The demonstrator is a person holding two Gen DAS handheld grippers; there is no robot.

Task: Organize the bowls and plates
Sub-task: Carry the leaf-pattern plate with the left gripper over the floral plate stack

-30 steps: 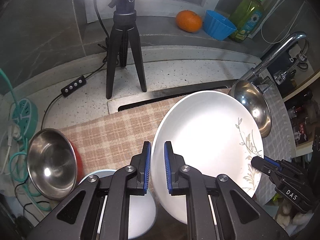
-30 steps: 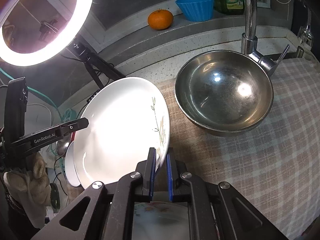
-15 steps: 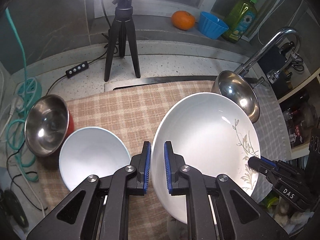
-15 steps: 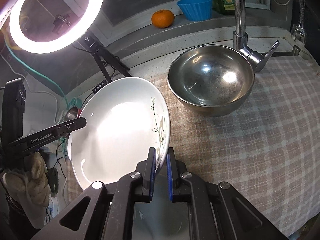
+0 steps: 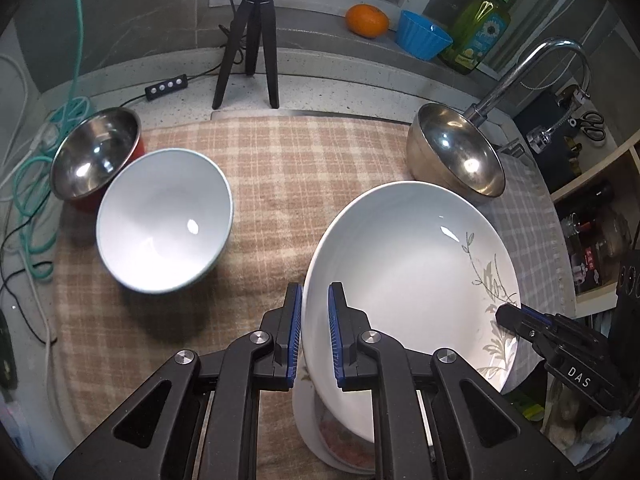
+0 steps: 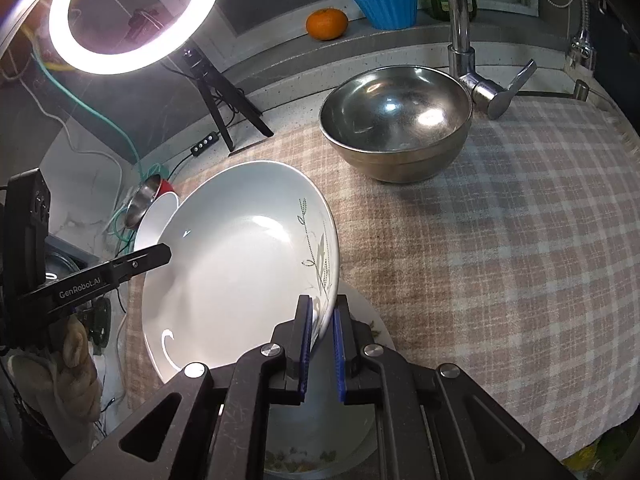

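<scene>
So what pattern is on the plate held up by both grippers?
The white plate has a grey leafy sprig along one rim, clearest in the right wrist view.

White capitals "DAS" stand on the black body of the right gripper [image 5: 508,314], at about 4 o'clock in the left wrist view. In the right wrist view, "GenRobot.AI" in pale letters runs along the black finger of the left gripper [image 6: 166,254], at about 9 o'clock. The green soap bottle [image 5: 482,26] at 1 o'clock carries a flower label whose print is too small to read.
</scene>
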